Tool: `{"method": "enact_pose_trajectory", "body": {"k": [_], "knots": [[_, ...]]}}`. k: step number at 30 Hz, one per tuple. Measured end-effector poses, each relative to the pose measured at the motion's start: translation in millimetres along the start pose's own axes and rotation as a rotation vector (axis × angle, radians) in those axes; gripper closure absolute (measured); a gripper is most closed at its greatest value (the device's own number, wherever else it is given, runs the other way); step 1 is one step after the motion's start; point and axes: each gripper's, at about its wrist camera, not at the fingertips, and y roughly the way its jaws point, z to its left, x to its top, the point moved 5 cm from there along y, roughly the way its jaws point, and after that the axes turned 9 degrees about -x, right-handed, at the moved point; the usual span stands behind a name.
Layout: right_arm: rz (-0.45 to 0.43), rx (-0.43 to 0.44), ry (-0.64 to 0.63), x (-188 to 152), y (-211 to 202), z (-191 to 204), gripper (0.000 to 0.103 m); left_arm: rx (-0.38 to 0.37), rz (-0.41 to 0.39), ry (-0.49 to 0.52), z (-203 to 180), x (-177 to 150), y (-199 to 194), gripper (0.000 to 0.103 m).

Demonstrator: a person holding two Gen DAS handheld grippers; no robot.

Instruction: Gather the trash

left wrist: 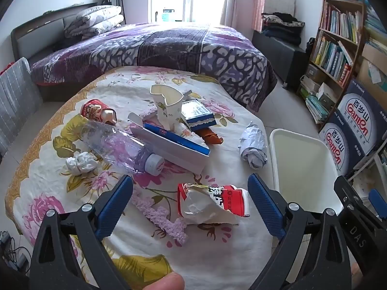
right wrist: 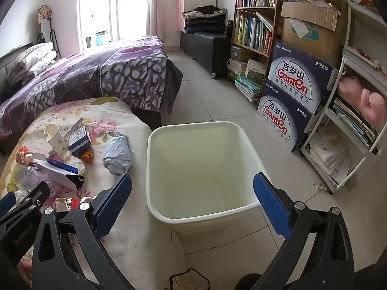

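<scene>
Trash lies on a floral-clothed table point(left wrist: 48, 193). A crushed red-and-white milk carton point(left wrist: 210, 203) lies nearest, between the fingers of my open, empty left gripper point(left wrist: 191, 186). Farther back are a clear plastic bottle point(left wrist: 121, 147), a white paper ball point(left wrist: 81, 163), a blue-and-white box point(left wrist: 174, 145), a torn paper cup point(left wrist: 167, 106), a red cup point(left wrist: 96, 111) and a grey crumpled wad point(left wrist: 252, 145). A white bin point(right wrist: 200, 169) stands on the floor right of the table. My right gripper point(right wrist: 193, 186) is open and empty above the bin's near rim.
A purple bed point(left wrist: 157, 46) lies behind the table. A bookshelf point(right wrist: 254, 24), stacked blue water cartons point(right wrist: 295, 96) and a white rack point(right wrist: 350, 120) line the right wall. A grey chair point(left wrist: 17, 101) stands at the left. Tiled floor point(right wrist: 205, 91) lies beyond the bin.
</scene>
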Motion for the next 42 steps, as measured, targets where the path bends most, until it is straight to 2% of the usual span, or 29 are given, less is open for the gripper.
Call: {"method": "enact_pose_trajectory", "body": {"k": [8, 42], "knots": [[0.003, 0.0, -0.005, -1.2, -0.2, 2.1, 0.007, 0.016, -0.015, -0.002, 4.8, 2.2, -2.9, 0.01], [0.014, -0.001, -0.011, -4.5, 2.1, 6.8, 0.007, 0.012, 0.006, 0.0, 10.3, -6.5, 6.2, 0.01]]}}
